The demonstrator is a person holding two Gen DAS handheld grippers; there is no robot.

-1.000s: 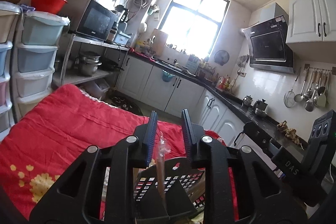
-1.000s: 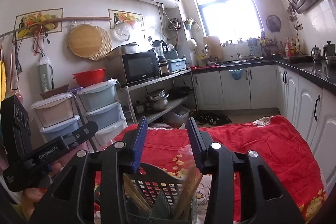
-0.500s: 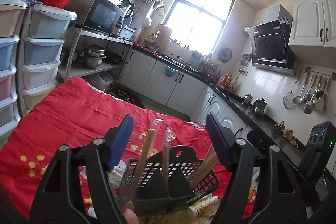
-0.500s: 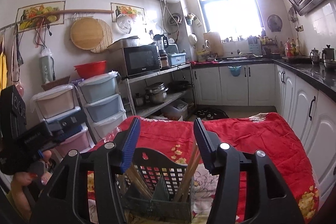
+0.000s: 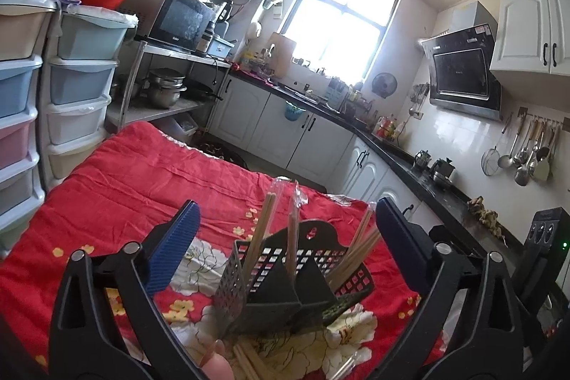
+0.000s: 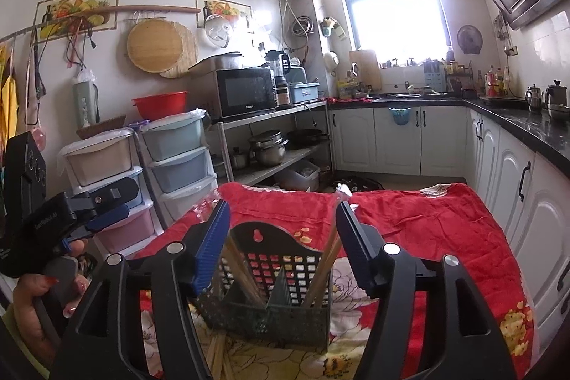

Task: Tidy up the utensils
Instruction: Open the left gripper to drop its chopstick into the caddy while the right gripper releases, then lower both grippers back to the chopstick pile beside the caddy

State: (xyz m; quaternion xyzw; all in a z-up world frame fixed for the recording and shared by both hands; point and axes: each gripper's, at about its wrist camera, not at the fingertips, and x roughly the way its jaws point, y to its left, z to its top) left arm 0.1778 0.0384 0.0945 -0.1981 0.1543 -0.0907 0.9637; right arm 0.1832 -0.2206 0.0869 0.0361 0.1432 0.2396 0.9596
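A black mesh utensil holder (image 5: 306, 276) with compartments stands on the red floral cloth (image 5: 149, 180). Wrapped wooden chopsticks (image 5: 262, 230) stand in it; more chopsticks (image 5: 358, 251) lean in its right side. My left gripper (image 5: 285, 237) is open and empty, its jaws wide on either side of the holder. In the right wrist view the holder (image 6: 281, 287) sits between the open jaws of my right gripper (image 6: 283, 237), with chopsticks (image 6: 326, 262) in it. The left gripper's body (image 6: 71, 212) shows at the left there. Loose chopsticks (image 6: 217, 351) lie on the cloth by the holder.
Stacked plastic drawers (image 5: 76, 91) stand left of the table. A metal rack with a microwave (image 5: 180, 20) and pots is behind. White cabinets with a black counter (image 5: 427, 180) run along the right. Ladles (image 5: 523, 152) hang on the wall.
My left gripper opened from nearly shut to wide and let go of the wrapped chopsticks, which now stand in the holder. My right gripper opened wider and drew back a little.
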